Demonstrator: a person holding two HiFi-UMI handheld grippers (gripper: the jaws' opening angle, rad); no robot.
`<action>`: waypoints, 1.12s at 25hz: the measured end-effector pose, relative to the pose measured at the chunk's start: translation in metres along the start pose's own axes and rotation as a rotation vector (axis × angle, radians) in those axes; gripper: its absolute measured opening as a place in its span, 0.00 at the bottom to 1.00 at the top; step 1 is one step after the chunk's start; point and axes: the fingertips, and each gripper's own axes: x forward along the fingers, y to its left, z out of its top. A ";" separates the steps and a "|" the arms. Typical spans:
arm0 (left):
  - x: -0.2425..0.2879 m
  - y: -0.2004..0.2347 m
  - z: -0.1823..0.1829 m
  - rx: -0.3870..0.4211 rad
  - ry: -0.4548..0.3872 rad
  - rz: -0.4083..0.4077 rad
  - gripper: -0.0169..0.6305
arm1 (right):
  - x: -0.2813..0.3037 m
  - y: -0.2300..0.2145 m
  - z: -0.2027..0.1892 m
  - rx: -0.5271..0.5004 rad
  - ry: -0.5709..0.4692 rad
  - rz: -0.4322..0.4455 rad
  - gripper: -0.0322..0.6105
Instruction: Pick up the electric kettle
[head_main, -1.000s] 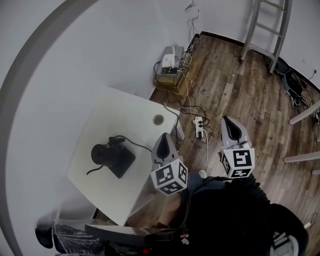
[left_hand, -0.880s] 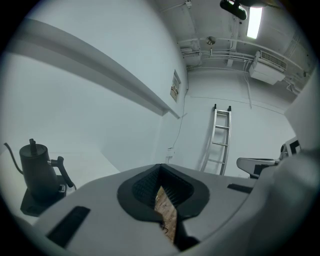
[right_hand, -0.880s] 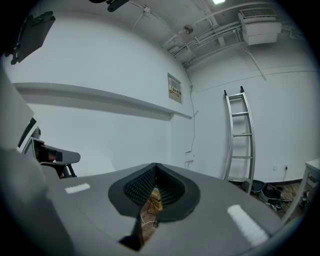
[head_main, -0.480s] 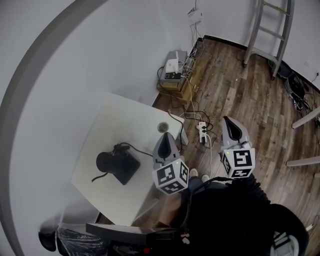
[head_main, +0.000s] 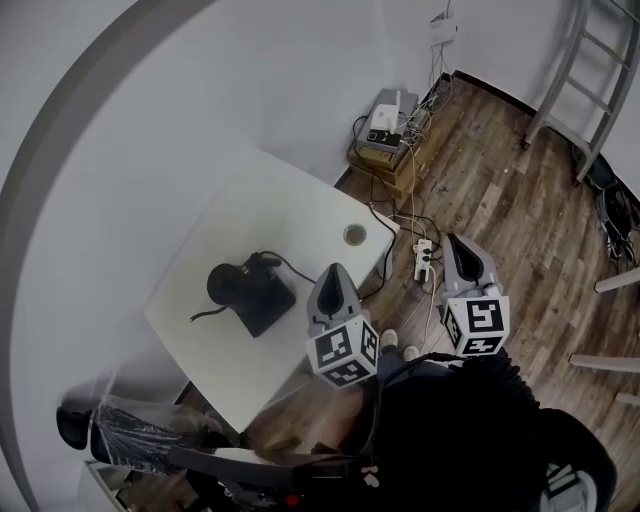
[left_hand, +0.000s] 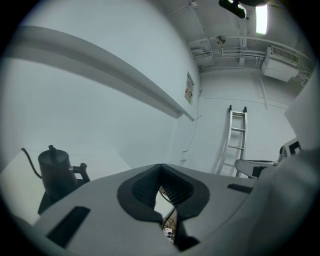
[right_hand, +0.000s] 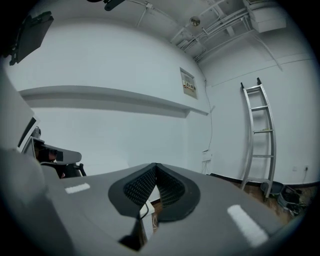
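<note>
Black ribbed pads of the left gripper are pressed together at the tips, with nothing between them. The right gripper is likewise closed and empty. Both are held in the air, touching nothing: the left over the near edge of the white table, the right over the wooden floor. The electric kettle stands upright on its dark base on the table, left of the left gripper and apart from it.
</note>
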 end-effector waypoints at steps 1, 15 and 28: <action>-0.004 0.009 0.000 -0.004 -0.003 0.022 0.03 | 0.004 0.011 -0.001 -0.003 0.005 0.026 0.05; -0.075 0.174 0.012 -0.099 -0.073 0.377 0.03 | 0.068 0.189 -0.003 -0.075 0.033 0.395 0.05; -0.101 0.280 0.024 -0.169 -0.120 0.548 0.03 | 0.114 0.315 -0.004 -0.131 0.061 0.605 0.05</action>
